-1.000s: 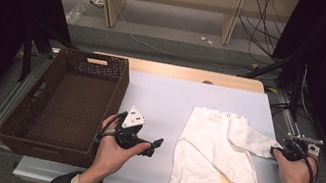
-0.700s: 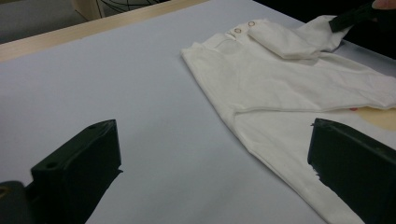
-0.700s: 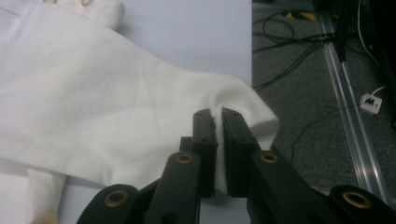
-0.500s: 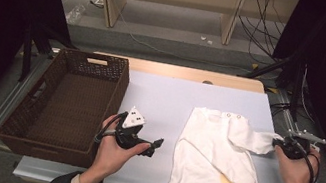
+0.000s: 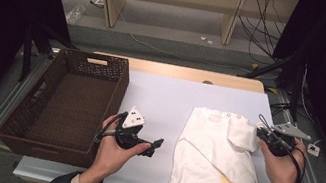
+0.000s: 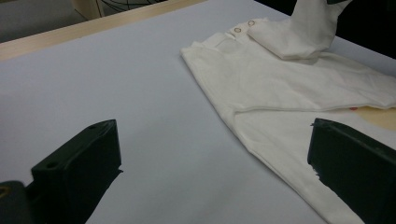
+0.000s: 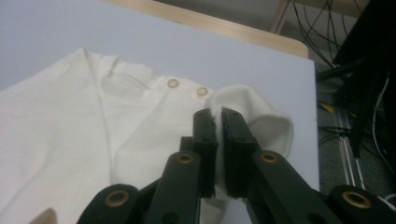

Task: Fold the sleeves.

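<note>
A white baby shirt (image 5: 211,166) with a yellow print lies flat on the right half of the pale table (image 5: 165,97). My right gripper (image 5: 261,134) is shut on the shirt's sleeve (image 5: 243,135), its jaws having just closed on it, and holds it raised off the table. In the right gripper view the pads (image 7: 218,114) pinch the sleeve cloth (image 7: 261,121) beside two snap buttons. My left gripper (image 5: 157,146) rests on the table left of the shirt, open and holding nothing. In the left gripper view its jaws (image 6: 212,135) stand wide, with the shirt (image 6: 280,88) ahead.
A dark wicker basket (image 5: 114,98) with nothing inside stands at the table's left side. The table's wooden far edge (image 5: 179,71) runs behind the shirt. Cables (image 5: 262,33) lie on the floor beyond, and metal rails flank the table.
My right gripper has closed on the sleeve's end and lifted it, drawing it up and inward over the shirt. The left hand has kept still.
</note>
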`<state>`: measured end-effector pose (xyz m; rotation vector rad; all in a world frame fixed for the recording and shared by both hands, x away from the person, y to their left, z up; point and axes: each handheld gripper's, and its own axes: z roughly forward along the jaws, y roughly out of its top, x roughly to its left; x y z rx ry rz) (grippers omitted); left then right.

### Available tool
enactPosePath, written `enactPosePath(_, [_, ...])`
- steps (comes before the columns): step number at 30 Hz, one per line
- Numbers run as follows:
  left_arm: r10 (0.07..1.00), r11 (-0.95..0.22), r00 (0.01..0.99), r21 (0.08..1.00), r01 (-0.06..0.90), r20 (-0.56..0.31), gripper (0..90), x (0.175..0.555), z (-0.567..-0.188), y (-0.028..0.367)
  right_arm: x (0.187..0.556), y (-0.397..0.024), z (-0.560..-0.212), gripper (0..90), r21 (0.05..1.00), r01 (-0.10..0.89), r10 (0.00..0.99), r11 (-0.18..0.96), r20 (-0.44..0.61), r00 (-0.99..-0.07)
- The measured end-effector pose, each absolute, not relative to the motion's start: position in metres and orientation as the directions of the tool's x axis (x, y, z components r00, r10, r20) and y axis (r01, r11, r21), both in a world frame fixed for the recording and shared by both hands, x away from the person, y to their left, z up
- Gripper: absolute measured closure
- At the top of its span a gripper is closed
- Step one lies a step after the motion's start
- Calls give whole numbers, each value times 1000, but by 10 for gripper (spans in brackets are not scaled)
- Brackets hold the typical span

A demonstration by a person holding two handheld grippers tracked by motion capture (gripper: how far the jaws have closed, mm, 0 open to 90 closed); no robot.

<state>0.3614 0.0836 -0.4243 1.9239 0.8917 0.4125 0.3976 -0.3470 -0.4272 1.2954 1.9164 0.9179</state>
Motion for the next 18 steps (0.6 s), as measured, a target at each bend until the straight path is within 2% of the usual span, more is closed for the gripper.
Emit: enactPosePath(18, [732,-287,676,865,412,-79,22,361,-424,85,381,-292,-421,852,836,395,842,381,-138,-522])
